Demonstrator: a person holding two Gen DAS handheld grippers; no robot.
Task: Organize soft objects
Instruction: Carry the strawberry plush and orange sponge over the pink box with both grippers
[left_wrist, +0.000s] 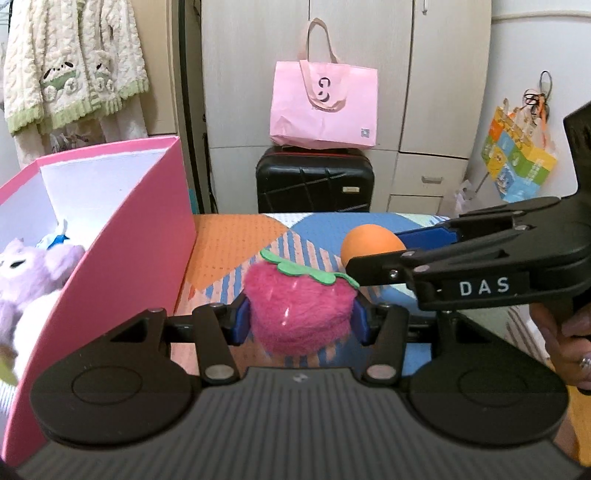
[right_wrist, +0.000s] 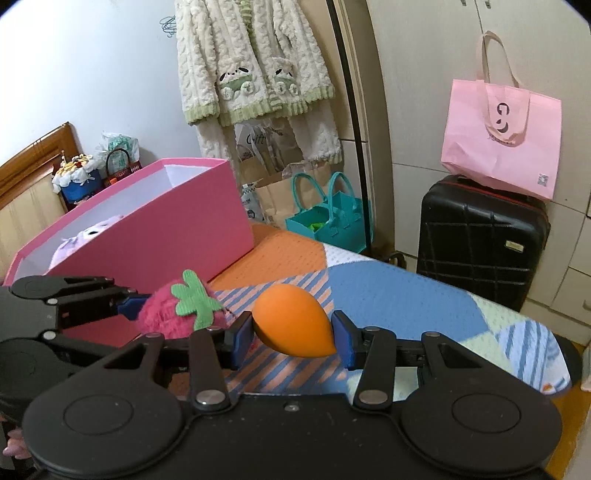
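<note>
My left gripper (left_wrist: 301, 319) is shut on a pink plush strawberry (left_wrist: 299, 306) with a green felt leaf, held above the patterned bedspread (left_wrist: 236, 236). The strawberry also shows in the right wrist view (right_wrist: 173, 314). My right gripper (right_wrist: 293, 338) is shut on an orange egg-shaped sponge (right_wrist: 291, 325), held above the bedspread (right_wrist: 388, 291). In the left wrist view the right gripper (left_wrist: 354, 258) reaches in from the right with the sponge (left_wrist: 369, 240). A pink box (left_wrist: 122, 240) stands to the left and holds a purple plush toy (left_wrist: 22, 273).
A black suitcase (left_wrist: 314, 181) stands past the bed's far edge with a pink tote bag (left_wrist: 325, 107) on it. A teal bag (right_wrist: 328, 218) sits on the floor by the wardrobe. A fluffy robe (right_wrist: 251, 66) hangs on the wall. The box (right_wrist: 147, 225) sits on the bed's left.
</note>
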